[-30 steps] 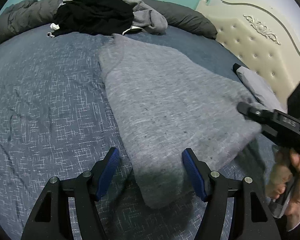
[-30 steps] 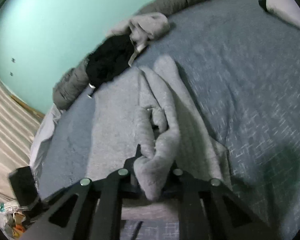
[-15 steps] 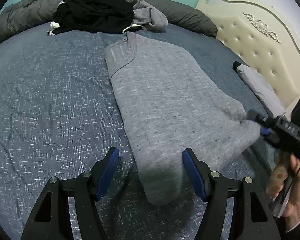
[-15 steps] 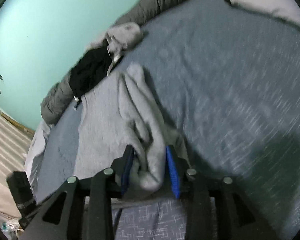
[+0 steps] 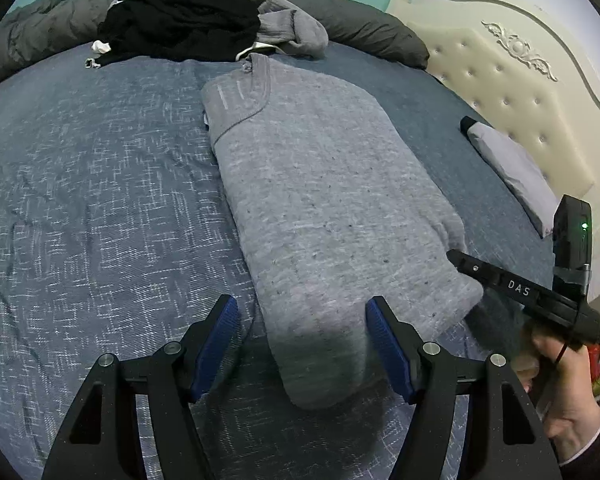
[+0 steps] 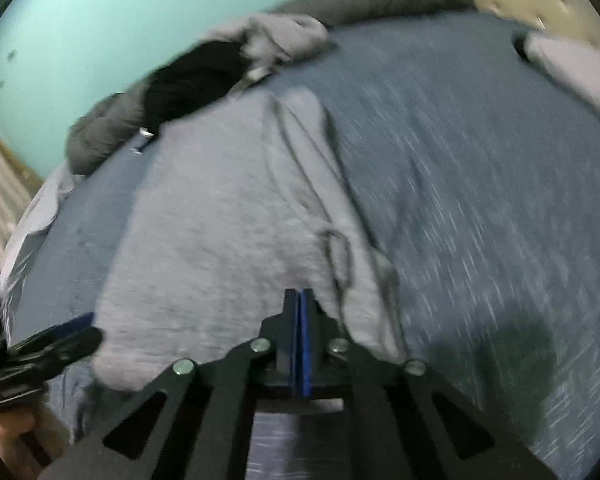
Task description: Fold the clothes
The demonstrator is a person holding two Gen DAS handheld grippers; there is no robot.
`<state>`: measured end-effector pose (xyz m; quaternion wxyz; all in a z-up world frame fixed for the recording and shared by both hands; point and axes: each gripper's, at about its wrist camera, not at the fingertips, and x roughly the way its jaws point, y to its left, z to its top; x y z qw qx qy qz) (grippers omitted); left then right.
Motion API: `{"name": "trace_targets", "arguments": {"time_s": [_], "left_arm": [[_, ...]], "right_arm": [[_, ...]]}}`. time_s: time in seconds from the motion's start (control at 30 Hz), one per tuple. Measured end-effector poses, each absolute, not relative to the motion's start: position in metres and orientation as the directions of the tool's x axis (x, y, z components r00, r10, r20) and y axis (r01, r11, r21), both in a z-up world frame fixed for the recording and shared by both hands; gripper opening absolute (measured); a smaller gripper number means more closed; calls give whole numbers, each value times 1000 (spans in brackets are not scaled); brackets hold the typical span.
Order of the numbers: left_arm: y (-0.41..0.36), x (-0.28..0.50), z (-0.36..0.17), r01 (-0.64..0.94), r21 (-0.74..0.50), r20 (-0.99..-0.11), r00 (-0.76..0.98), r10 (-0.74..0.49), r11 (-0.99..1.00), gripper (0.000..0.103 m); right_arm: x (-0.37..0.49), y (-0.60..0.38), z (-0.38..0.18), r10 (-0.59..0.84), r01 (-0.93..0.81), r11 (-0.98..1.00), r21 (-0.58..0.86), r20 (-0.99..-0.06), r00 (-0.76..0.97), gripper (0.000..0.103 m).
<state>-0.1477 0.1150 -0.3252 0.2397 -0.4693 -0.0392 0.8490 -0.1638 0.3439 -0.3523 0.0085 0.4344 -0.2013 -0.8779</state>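
Lying beyond sweater (image 5: 324, 208): clothes pile (image 5: 204, 24); pillow (image 5: 512, 172) aside.

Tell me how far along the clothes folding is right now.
Partly done. The grey sweater lies on the bed folded lengthwise into a narrow strip. Nothing is in hand: the left gripper is open around its near end, and the right gripper is shut, apparently empty. Left: folding the strip crosswise, then the black and grey heap near the pillows.
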Motion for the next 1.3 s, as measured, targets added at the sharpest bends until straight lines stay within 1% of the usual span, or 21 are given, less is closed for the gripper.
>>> {"name": "trace_targets", "arguments": {"time_s": [0.13,0.27,0.57,0.67,0.8,0.9,0.97,1.03,1.13,1.3], "left_arm": [[113,-150,-327,-369,-302,-778,-437,451,-879,71],[111,-152,-330,-359,-316,-779,-430,456,-878,71],[110,-150,-332,-359,-331,-784,-410,467,-872,72],[110,-150,-332,-369,-341,-784,-397,478,-865,72],[110,-150,-335,-380,-335,-787,-391,478,-862,73],[108,-149,-334,-380,-332,-788,-392,475,-863,73],[107,-149,-332,-376,-333,-787,-395,475,-865,73],[105,-149,-331,-370,-339,-786,-394,476,-865,73],[105,-149,-330,-368,-342,-786,-392,478,-865,73],[106,-145,-331,-364,-351,-784,-390,483,-863,73]], "right_arm": [[-160,350,-353,-152,-196,-918,344,-765,-626,0],[-157,353,-351,-151,-214,-909,358,-761,-631,0],[-186,317,-309,-170,-80,-951,298,-722,-670,1],[-205,316,-323,-143,-84,-966,244,-776,-615,0],[-220,326,-342,-129,-107,-969,224,-821,-557,0],[-229,321,-345,-108,-90,-979,181,-846,-521,0],[-233,321,-342,-118,-91,-978,187,-858,-499,0],[-233,323,-328,-130,-87,-976,198,-858,-496,0],[-236,321,-300,-122,-53,-983,177,-839,-529,0],[-269,314,-265,-176,20,-980,197,-819,-546,2]]}}
